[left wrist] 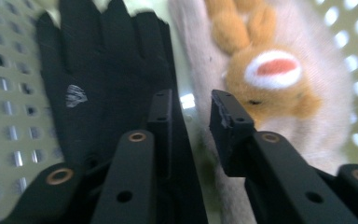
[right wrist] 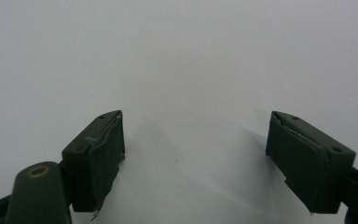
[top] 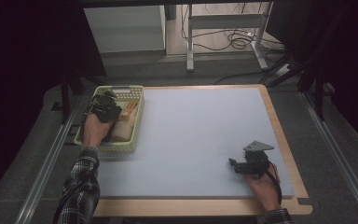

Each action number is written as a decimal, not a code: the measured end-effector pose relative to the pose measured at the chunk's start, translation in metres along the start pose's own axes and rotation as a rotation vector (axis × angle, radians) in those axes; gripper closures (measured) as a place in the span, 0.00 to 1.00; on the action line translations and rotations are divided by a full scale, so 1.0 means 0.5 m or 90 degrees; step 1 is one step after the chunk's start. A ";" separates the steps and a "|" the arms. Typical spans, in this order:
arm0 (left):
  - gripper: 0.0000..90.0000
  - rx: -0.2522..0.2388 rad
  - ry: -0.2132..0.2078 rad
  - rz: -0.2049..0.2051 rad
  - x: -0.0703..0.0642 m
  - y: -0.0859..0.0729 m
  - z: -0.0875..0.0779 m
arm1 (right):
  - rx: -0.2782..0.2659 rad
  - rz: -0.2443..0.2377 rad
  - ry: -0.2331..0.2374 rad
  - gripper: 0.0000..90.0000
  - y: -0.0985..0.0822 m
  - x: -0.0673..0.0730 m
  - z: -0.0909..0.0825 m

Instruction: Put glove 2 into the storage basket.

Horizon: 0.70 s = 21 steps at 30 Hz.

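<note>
Reaching into the pale green perforated basket (top: 137, 119) at the far left corner of the worktop (top: 200, 135), the left claw (left wrist: 192, 112) hangs over the things inside it. From its own camera, its two black jaws stand close together with a narrow gap between them, and nothing is caught in that gap; the jaws are drawn in as far as they go, gripping nothing. Under the left-hand jaw lies a black glove (left wrist: 98, 70), flat on the basket floor, with a small silvery-white mark on it; it is too blurred to read as a logo or word. Just beside the glove, under and beyond the other jaw, lies a plush toy (left wrist: 270, 70) in cream and orange-brown fur with a white patch around a red-orange spot. I cannot tell whether the jaw tips touch either thing.

From the high view the person's left hand and checked sleeve (top: 81, 186) lead up to the basket, and the toy shows as a pale shape beside the hand.

The right claw (top: 233, 164) rests low near the right front of the grey-blue worktop, well apart from the basket. Its jaws are spread wide over bare surface, holding nothing. No labels or writing can be read anywhere.
</note>
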<state>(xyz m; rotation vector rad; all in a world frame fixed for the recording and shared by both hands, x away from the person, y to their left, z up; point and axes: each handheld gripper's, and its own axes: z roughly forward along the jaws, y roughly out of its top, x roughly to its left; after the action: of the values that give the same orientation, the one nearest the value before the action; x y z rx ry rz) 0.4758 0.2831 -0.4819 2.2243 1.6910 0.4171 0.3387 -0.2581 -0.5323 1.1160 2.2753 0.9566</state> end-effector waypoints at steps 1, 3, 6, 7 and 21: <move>0.82 0.006 0.001 0.000 -0.003 0.001 0.007 | 0.000 0.000 0.000 0.21 0.000 0.000 0.000; 0.83 0.017 0.001 0.002 -0.008 0.006 0.018 | 0.000 0.000 0.000 0.21 0.000 0.000 0.000; 0.85 0.021 -0.012 0.003 -0.017 0.013 0.025 | 0.000 0.000 0.000 0.21 0.000 0.000 0.000; 0.87 0.020 -0.020 0.003 -0.021 0.015 0.026 | 0.000 0.001 0.001 0.21 0.000 -0.001 0.000; 0.75 -0.017 -0.027 -0.008 -0.015 0.005 0.017 | 0.001 0.001 0.002 0.21 0.000 -0.001 0.000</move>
<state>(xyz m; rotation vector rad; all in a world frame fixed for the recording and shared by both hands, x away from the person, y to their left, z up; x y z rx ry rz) 0.4796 0.2748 -0.4890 2.1878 1.6664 0.3834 0.3390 -0.2585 -0.5323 1.1185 2.2775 0.9578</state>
